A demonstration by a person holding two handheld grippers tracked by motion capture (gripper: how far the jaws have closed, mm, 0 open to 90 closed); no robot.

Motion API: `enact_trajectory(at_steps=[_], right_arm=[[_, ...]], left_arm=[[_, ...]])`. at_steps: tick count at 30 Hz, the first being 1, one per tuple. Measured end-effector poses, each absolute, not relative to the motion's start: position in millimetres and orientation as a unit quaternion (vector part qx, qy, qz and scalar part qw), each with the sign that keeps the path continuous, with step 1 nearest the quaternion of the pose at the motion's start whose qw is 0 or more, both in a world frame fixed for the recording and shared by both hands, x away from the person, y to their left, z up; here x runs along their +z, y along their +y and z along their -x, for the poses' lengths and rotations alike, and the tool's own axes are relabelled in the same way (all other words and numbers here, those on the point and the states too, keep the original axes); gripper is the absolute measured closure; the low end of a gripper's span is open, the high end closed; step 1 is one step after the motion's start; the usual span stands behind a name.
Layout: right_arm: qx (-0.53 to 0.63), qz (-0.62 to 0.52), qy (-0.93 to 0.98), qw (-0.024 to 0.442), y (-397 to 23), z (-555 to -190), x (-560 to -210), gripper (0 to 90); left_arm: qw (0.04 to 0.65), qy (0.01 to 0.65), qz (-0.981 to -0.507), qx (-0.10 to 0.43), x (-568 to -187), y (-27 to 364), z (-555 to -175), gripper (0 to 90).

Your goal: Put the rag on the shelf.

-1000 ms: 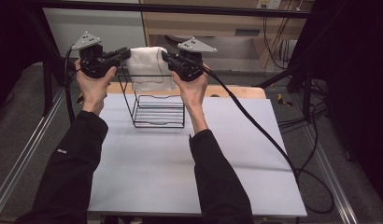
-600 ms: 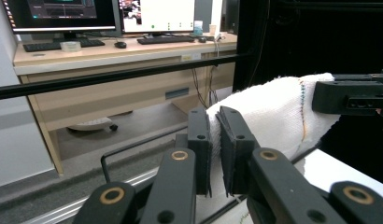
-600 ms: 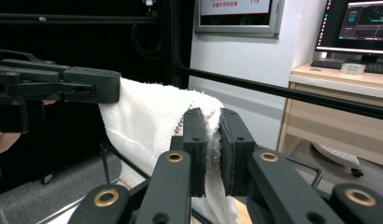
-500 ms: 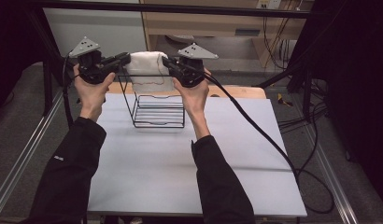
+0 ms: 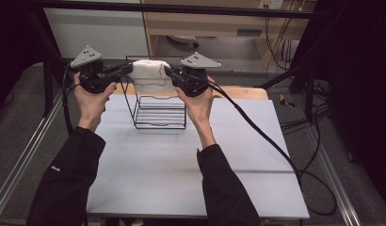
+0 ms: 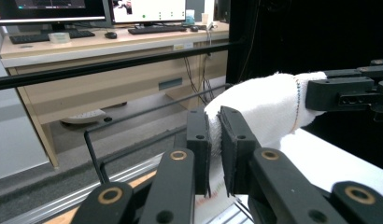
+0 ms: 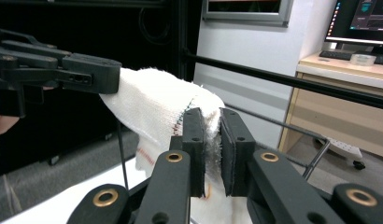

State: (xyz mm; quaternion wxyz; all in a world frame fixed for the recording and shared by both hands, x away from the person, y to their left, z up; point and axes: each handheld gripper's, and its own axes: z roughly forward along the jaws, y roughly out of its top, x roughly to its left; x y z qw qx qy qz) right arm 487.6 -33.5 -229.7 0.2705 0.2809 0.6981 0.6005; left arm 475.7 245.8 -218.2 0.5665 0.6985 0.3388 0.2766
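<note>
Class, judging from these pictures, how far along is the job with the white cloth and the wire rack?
Done: the left gripper and right gripper have each pinched an end of the white cloth. In hand: it is held stretched above the black wire rack. Left: probably lowering it onto the rack's top bar and letting go.

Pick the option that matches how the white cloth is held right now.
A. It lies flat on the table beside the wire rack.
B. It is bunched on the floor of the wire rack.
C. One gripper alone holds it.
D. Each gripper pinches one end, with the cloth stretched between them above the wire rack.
D: the left gripper and right gripper each clamp an end of the white cloth, held up over the wire rack.
</note>
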Motion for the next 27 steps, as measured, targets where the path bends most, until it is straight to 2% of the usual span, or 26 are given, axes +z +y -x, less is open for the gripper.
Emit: enact_trajectory(at_steps=[10, 16, 20, 23, 27], right_arm=[[0.588, -0.279, 0.714, 0.259, -34.8, -481.2, -237.6, 81.9], [0.584, -0.276, 0.718, 0.258, -34.6, -479.2, -241.1, 81.9], [0.584, -0.277, 0.719, 0.256, -35.0, -478.2, -242.7, 81.9], [0.582, -0.277, 0.720, 0.257, -34.4, -477.4, -244.0, 81.9], [0.579, -0.275, 0.722, 0.260, -33.0, -476.7, -246.0, 81.9]], left_arm=[[0.561, 0.343, -0.705, 0.267, -228.7, 245.6, -468.1, 80.2], [0.553, 0.349, -0.708, 0.267, -223.2, 249.2, -461.2, 72.6], [0.561, 0.348, -0.701, 0.271, -214.2, 251.1, -457.0, 70.6], [0.566, 0.351, -0.696, 0.270, -208.1, 251.0, -456.8, 71.9], [0.550, 0.360, -0.706, 0.263, -206.7, 245.9, -463.1, 78.6]])
